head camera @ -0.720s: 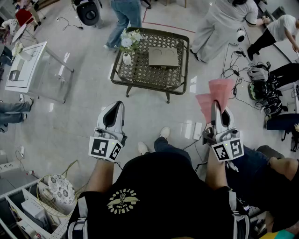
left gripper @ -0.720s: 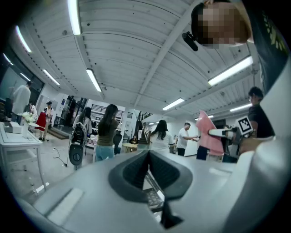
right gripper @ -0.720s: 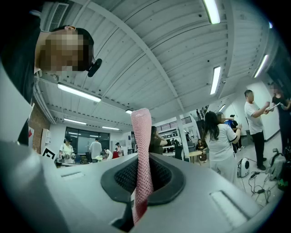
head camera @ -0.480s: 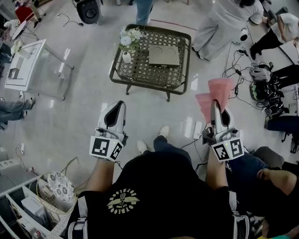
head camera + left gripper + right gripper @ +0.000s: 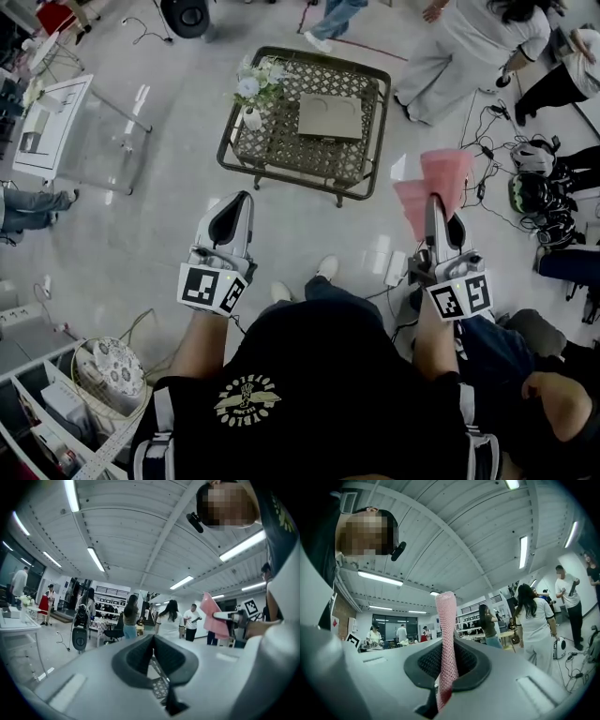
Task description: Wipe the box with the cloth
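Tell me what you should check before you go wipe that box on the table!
1. Cloth clamped in the right gripper: ok.
2. Left gripper free, nothing between its jaws: ok.
3. Box lying flat on the table, nothing on top of it: ok.
4. Vase of flowers apart from the box: ok, there is a gap.
5. Box within reach: not ok, the table stands well ahead across the floor.

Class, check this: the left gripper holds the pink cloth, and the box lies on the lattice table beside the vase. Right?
No. The right gripper holds the pink cloth, as the right gripper view shows, and the box lies on the lattice table beside the vase.
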Action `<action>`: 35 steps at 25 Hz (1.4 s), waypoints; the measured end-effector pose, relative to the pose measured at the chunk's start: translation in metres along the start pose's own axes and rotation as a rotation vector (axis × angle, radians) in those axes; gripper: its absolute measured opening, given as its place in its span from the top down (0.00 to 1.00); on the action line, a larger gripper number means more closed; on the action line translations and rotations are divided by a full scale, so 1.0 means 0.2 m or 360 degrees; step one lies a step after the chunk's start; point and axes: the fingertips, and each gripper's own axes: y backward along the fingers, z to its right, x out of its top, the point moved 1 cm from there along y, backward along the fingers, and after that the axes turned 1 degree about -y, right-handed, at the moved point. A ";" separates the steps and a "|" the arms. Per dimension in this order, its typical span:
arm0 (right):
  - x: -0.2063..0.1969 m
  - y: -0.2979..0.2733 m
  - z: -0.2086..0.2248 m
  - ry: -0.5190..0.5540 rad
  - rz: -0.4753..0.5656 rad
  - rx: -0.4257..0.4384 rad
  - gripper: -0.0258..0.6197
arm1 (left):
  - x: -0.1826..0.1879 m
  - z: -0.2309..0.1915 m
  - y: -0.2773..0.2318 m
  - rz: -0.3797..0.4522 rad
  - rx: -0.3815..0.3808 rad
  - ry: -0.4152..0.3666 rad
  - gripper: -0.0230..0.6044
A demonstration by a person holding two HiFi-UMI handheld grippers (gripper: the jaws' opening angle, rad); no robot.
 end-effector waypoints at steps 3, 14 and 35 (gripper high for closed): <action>0.02 -0.03 0.12 -0.0005 0.0013 0.0017 0.93 | 0.04 0.02 -0.10 0.0022 0.0037 -0.0029 0.96; 0.03 -0.22 0.45 -0.0084 0.0031 0.0165 0.93 | 0.16 0.09 -0.35 0.0063 0.0158 -0.0124 0.96; 0.01 -0.41 0.56 -0.0092 0.0048 0.0096 0.93 | 0.22 -0.01 -0.63 0.0076 0.0069 -0.0195 0.96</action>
